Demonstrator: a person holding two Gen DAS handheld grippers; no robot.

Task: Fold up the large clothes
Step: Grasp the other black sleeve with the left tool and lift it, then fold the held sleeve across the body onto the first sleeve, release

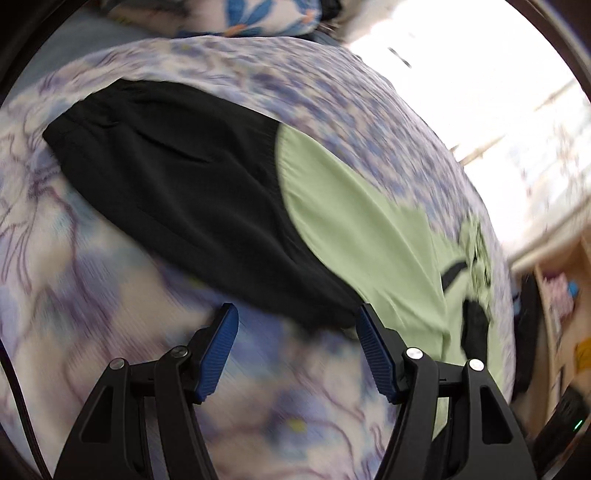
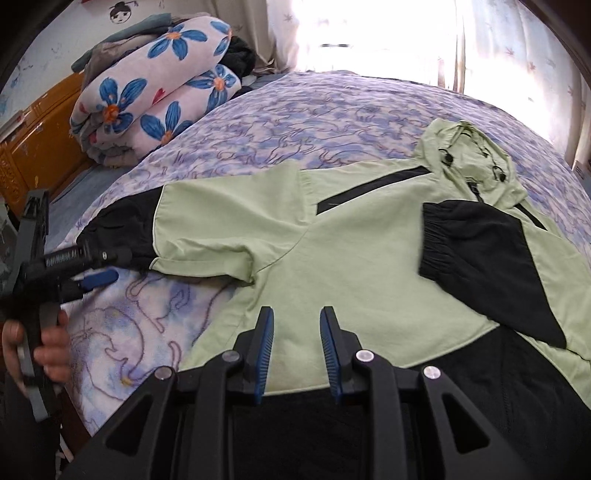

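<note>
A light green hooded jacket (image 2: 351,258) with black sleeve ends and a black hem lies flat on the bed. Its right sleeve (image 2: 491,254) is folded across the chest. Its left sleeve (image 2: 207,221) stretches out sideways, ending in a black cuff (image 1: 177,184). My left gripper (image 1: 295,321) is open, just short of that cuff's near edge; it also shows in the right wrist view (image 2: 92,266), held in a hand. My right gripper (image 2: 297,317) is open and empty, hovering over the jacket's lower body near the black hem (image 2: 332,424).
The bed has a purple and white patterned sheet (image 2: 295,122). A folded floral quilt (image 2: 155,85) and dark clothes lie at the head, by an orange wooden headboard (image 2: 37,140). A bright curtained window (image 2: 369,33) is behind. Shelves (image 1: 561,314) stand beside the bed.
</note>
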